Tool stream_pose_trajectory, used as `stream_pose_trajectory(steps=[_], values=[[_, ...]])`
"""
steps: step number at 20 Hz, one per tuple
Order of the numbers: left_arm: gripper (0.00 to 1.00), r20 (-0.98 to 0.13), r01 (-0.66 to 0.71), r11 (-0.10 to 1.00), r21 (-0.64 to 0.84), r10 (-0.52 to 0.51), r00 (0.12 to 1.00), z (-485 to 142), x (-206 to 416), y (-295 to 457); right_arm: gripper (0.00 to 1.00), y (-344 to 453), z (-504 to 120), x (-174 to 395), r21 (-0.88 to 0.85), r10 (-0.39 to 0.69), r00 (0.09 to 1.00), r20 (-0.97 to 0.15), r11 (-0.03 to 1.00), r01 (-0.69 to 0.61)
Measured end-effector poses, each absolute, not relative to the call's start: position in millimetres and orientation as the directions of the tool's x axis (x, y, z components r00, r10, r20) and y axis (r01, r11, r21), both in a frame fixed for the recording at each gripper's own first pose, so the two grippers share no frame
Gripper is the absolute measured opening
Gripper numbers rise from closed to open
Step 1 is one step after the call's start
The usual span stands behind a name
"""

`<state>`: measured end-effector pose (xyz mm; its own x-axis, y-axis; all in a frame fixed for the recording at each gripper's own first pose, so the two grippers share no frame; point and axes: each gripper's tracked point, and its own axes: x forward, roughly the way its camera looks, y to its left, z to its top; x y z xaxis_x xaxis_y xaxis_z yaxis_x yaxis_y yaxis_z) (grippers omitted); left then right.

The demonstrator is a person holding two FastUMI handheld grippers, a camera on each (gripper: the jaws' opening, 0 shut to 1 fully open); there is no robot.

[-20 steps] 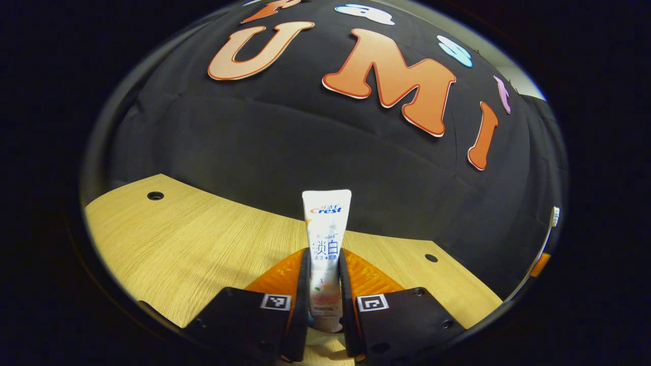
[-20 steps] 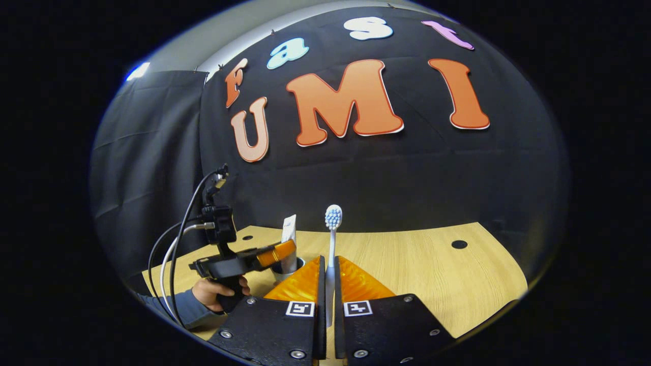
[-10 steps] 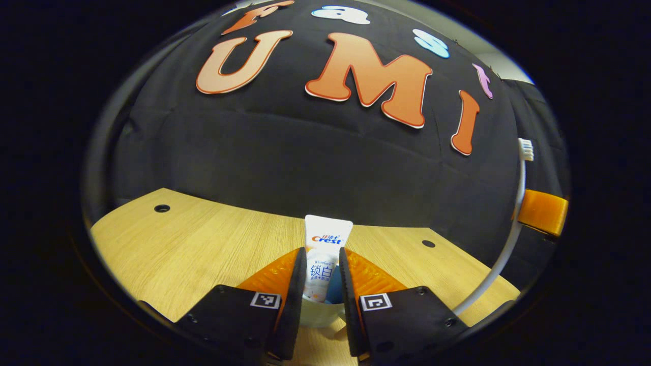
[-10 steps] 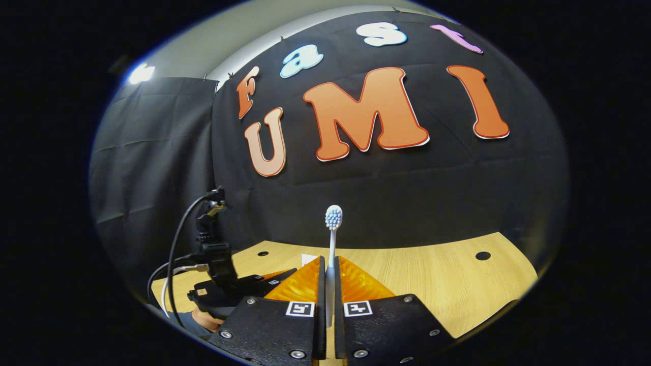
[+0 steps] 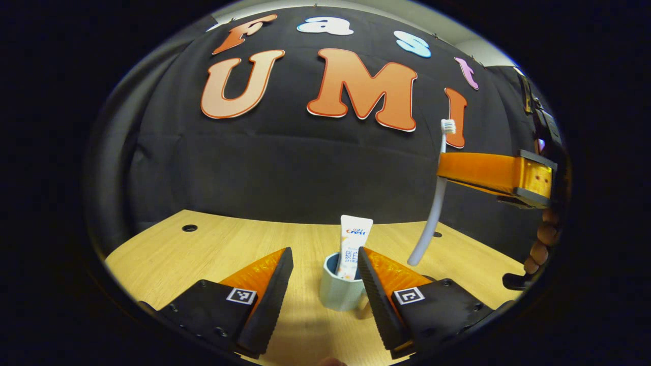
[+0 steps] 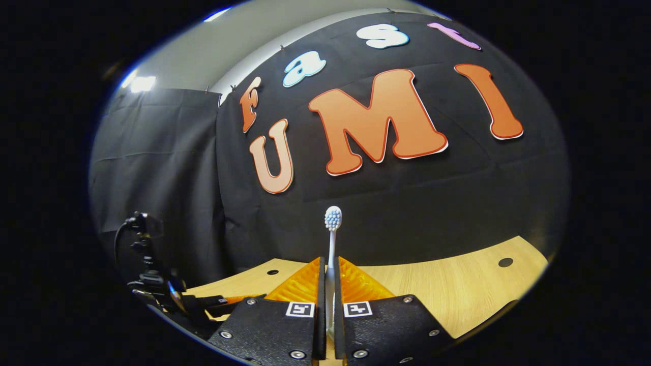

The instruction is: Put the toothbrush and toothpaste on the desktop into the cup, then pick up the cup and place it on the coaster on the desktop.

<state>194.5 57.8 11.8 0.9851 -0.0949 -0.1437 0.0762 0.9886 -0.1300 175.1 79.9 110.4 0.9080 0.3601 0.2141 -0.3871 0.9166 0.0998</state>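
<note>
A pale blue cup (image 5: 342,294) stands on the wooden desktop (image 5: 213,249) with a white toothpaste tube (image 5: 353,243) upright inside it. My left gripper (image 5: 324,264) is open, its fingers on either side of the cup and apart from it. A white toothbrush (image 5: 435,203) hangs bristles-up to the right of the cup and above it, its lower end clear of the rim. The right gripper (image 5: 441,172) is shut on the toothbrush. In the right gripper view the toothbrush (image 6: 332,239) rises between my shut right gripper (image 6: 328,267).
Round holes (image 5: 189,228) dot the desktop near the back edge. A hand (image 5: 540,243) holds the right gripper at the far right of the left gripper view. The left gripper's body and cables (image 6: 152,284) show low on the left in the right gripper view.
My left gripper opened, let go of the toothpaste standing in the cup, and drew back. The right gripper carried the toothbrush up and closer to the cup.
</note>
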Motion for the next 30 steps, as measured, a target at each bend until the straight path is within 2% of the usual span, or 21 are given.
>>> stream_pose_trajectory(steps=[8,12,21,23,25,26,27,28,30], values=[[0.83,-0.163,0.012,0.992,-0.122,-0.032,0.986,-3,175,97,0.07,104,81,224,0.158,0.387,0.895,0.223,0.891,-0.425],[0.83,-0.189,0.006,0.992,-0.129,-0.031,0.982,-14,174,97,0.07,106,52,239,0.163,0.393,0.905,0.162,0.894,-0.418],[0.83,-0.213,0.002,0.991,-0.136,-0.031,0.977,-15,171,82,0.07,92,11,242,0.032,0.352,0.935,0.051,0.935,-0.354],[0.83,-0.227,0.013,0.99,-0.141,-0.045,0.973,-14,172,72,0.1,86,6,239,0.041,0.346,0.938,0.031,0.937,-0.347],[0.83,-0.256,0.038,0.975,-0.219,-0.095,0.962,-13,173,59,0.14,81,5,232,0.059,0.351,0.936,0.014,0.934,-0.351],[0.83,-0.274,0.044,0.964,-0.264,-0.118,0.955,-11,174,55,0.31,77,5,227,0.061,0.349,0.937,0.007,0.935,-0.349],[0.83,-0.288,0.042,0.954,-0.298,-0.132,0.949,-8,173,51,0.24,71,7,222,0.057,0.344,0.939,0.01,0.937,-0.344],[0.83,-0.302,0.041,0.946,-0.322,-0.143,0.943,-2,176,49,0.39,63,11,216,0.05,0.336,0.942,0.021,0.94,-0.337],[0.82,-0.344,0.039,0.933,-0.357,-0.17,0.923,12,183,40,0.49,49,20,204,0.044,0.324,0.945,0.04,0.945,-0.325]])
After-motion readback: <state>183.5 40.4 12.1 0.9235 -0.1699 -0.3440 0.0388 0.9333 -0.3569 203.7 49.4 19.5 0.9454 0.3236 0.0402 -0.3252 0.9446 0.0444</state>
